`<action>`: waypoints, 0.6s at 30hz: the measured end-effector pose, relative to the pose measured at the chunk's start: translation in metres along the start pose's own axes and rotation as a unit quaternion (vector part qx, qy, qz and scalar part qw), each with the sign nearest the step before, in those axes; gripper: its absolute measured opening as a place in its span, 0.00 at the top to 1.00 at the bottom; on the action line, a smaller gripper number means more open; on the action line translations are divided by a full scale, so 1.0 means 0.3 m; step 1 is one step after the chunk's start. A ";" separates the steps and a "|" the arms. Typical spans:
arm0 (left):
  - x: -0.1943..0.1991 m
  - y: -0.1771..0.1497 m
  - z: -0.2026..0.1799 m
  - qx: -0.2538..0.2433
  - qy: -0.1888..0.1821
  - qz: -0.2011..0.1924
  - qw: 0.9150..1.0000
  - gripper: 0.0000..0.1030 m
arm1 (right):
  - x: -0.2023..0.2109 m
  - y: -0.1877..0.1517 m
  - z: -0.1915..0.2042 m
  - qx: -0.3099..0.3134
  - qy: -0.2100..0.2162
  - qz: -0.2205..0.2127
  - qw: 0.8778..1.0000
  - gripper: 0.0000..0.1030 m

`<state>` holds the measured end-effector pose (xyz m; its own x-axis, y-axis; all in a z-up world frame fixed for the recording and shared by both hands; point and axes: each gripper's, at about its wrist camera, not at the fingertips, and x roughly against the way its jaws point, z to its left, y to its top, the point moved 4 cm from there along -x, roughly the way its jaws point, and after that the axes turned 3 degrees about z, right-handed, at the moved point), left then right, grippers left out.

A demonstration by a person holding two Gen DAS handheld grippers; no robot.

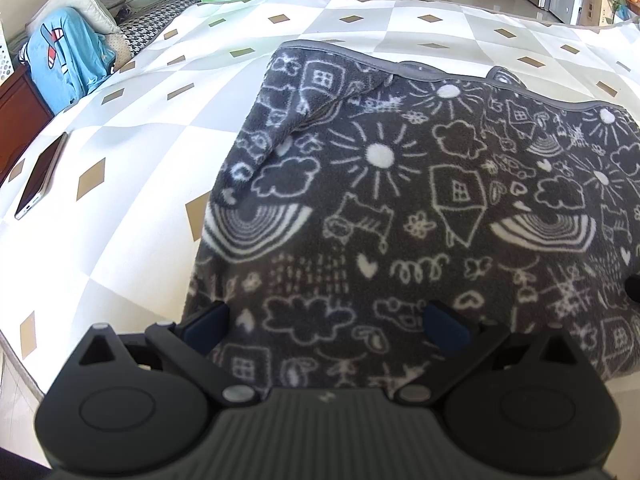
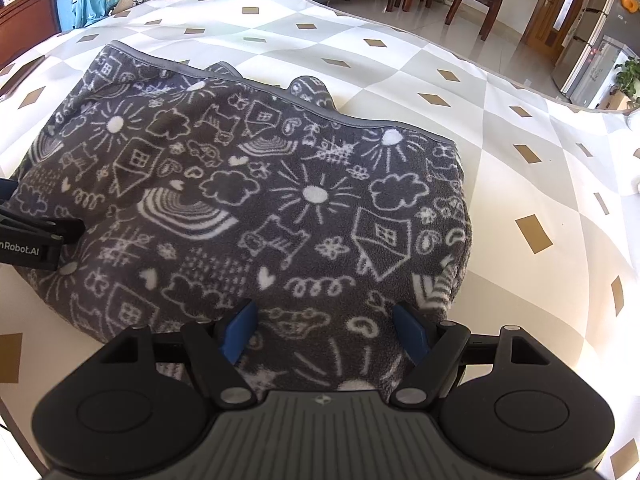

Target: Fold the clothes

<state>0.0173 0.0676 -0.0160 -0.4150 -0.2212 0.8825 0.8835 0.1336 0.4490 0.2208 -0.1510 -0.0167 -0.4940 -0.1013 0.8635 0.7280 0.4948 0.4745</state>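
Fleece [image 1: 400, 208], dark grey w/ white doodle print, lies in a rough folded slab on the counter [image 1: 132, 128], which has a white/grey diamond cloth; grey-bound edge runs along the far side, w/ a flap turned up at the far left corner and a small bump of fabric poking out behind it. Left gripper [image 1: 326, 326] and right gripper [image 2: 324, 330] both sit low over the near edge, left one toward the left half, right one toward the right half; each has jaws spread wide w/ fleece showing between the blue pads, nothing pinched. Can't tell whether the pads touch the pile. Looks like the step in hand is betw. folds: lining up for a fresh grab on the near edge. Next move prob needs both jaws to drop and close on the near edge, catching all layers, then lift and carry together toward the far edge so the fold lands square. Far-left flap likely wants smoothing first or the stack goes lumpy. Phone [image 1: 40, 178] lies well left of the fleece, out of the way.
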 end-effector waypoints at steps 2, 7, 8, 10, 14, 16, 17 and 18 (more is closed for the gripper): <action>0.003 -0.003 0.000 0.001 0.001 0.002 1.000 0.00 | -0.001 -0.001 0.001 0.000 -0.001 0.000 1.000 0.26; 0.007 -0.008 0.001 0.004 0.003 0.006 1.000 0.00 | 0.010 -0.013 -0.003 -0.003 -0.002 0.003 1.000 0.26; 0.007 -0.009 0.002 0.004 0.003 0.007 1.000 0.00 | 0.009 -0.012 -0.003 -0.002 -0.002 0.003 1.000 0.26; 0.008 -0.010 0.004 0.006 0.004 0.008 1.000 0.00 | 0.006 -0.008 -0.002 -0.002 -0.003 0.004 1.000 0.26; 0.011 -0.007 0.008 0.015 0.005 0.006 1.000 0.00 | 0.006 0.000 -0.005 -0.004 -0.002 0.007 1.000 0.26; 0.013 -0.005 0.008 0.017 0.007 0.005 1.000 0.00 | 0.013 0.004 -0.012 -0.016 0.002 0.006 1.000 0.26; 0.015 -0.003 0.008 0.018 0.008 0.004 1.000 0.00 | 0.017 0.005 -0.018 -0.024 0.005 0.005 1.000 0.26; 0.017 -0.001 0.009 0.021 0.008 0.003 1.000 0.00 | 0.021 0.005 -0.024 -0.033 0.009 0.004 0.999 0.26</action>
<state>0.0144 0.0689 -0.0112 -0.4054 -0.2354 0.8833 0.8764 0.1749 0.4488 0.2222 -0.1570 -0.0092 -0.4807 -0.1132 0.8696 0.7618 0.4371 0.4780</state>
